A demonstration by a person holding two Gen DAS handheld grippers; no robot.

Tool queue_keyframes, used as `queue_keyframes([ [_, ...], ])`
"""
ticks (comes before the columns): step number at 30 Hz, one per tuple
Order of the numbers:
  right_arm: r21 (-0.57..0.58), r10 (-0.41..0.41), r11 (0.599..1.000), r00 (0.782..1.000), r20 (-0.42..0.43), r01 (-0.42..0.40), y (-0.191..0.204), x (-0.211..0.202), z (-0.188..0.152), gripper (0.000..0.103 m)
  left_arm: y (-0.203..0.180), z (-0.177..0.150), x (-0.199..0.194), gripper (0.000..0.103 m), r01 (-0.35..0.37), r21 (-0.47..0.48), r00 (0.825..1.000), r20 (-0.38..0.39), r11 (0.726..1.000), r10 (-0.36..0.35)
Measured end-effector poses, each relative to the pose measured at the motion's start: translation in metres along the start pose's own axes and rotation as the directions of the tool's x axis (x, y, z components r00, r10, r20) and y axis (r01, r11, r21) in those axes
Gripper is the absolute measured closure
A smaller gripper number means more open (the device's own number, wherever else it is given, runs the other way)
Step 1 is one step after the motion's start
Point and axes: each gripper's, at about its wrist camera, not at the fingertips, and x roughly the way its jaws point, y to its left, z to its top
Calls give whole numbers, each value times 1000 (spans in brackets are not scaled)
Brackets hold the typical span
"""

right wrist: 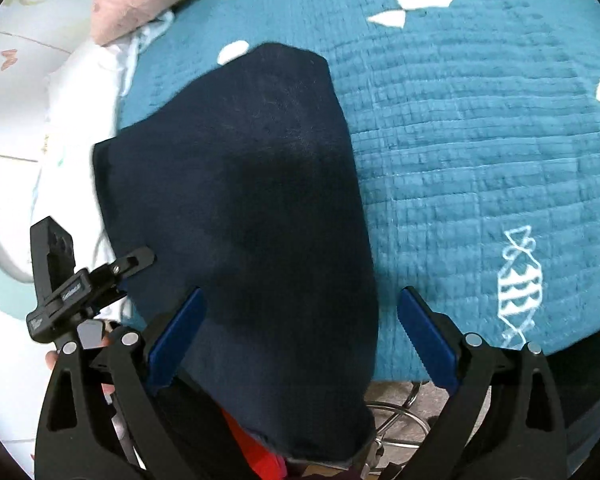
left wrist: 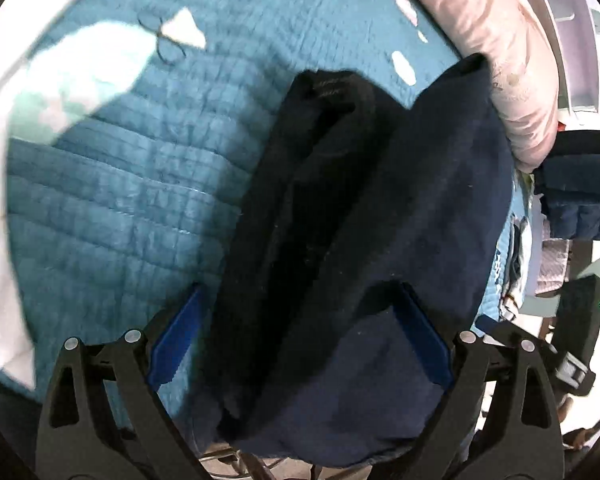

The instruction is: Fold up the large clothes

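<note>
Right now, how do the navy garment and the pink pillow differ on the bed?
The navy garment is dark and folded into a long flat bundle; the pink pillow is pale and puffy. The garment lies mid-quilt with its near end hanging over the edge of the teal quilt; the pillow sits at the far edge. In the left view the garment touches the pillow. Both are soft and rest on the quilt.

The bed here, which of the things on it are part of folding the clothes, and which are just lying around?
Part of the job:
- dark navy garment, folded on the quilt
- left gripper and right gripper, jaws wide open over it

Just lying about:
- teal quilt underneath
- pink pillow
- white cloth at the bed's edge
</note>
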Motion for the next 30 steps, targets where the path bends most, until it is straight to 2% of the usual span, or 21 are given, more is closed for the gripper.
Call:
queue_keyframes([
  [2, 8, -1, 1000, 1000, -12, 1, -2, 12, 7, 10, 2, 4, 4, 5, 38, 10, 999, -5, 999, -38],
  [5, 47, 39, 998, 998, -48, -36, -11, 32, 16, 10, 3, 5, 3, 5, 80, 6, 997, -18, 997, -80],
  [6, 84, 80, 994, 995, -67, -74, -17, 40, 19, 9, 2, 3, 3, 5, 128, 6, 992, -24, 992, -127],
  [9, 197, 218, 959, 974, -66, -202, -30, 48, 20, 7, -2, -5, -1, 5, 150, 29, 988, -31, 988, -149],
  [10, 186, 217, 961, 975, -57, -203, -30, 48, 18, 9, -3, -6, -2, 6, 159, 28, 987, -38, 987, -158],
  [12, 151, 219, 966, 974, -54, -209, -26, 42, 15, 23, -1, -8, -2, 6, 211, 2, 976, -51, 978, -211],
  [14, 143, 206, 970, 977, -50, -197, -27, 33, 13, 47, -1, -6, 3, 6, 190, 3, 980, -66, 982, -190],
  [17, 135, 204, 971, 978, -32, -198, -28, 19, 11, 60, -10, -1, 14, 5, 128, 19, 987, -96, 992, -125],
  [20, 141, 223, 966, 975, -21, -218, -34, 10, 14, 64, -21, 3, 18, 5, 69, 23, 990, -124, 997, -65],
  [24, 112, 200, 974, 979, -28, -196, -34, 8, 18, 63, -27, -2, 23, 5, 82, 48, 987, -146, 995, -74],
  [25, 101, 198, 976, 979, -41, -193, -35, 11, 21, 60, -27, -4, 24, 5, 83, 51, 987, -142, 995, -75],
  [27, 104, 180, 979, 982, -52, -174, -39, 23, 20, 44, -24, -3, 28, 5, 91, 43, 986, -142, 995, -84],
  [28, 102, 170, 981, 984, -54, -164, -40, 27, 18, 30, -23, -1, 29, 5, 93, 37, 986, -141, 995, -87],
  [30, 107, 167, 981, 985, -33, -162, -41, 36, 13, 24, -22, 1, 29, 6, 91, 35, 986, -143, 995, -85],
])
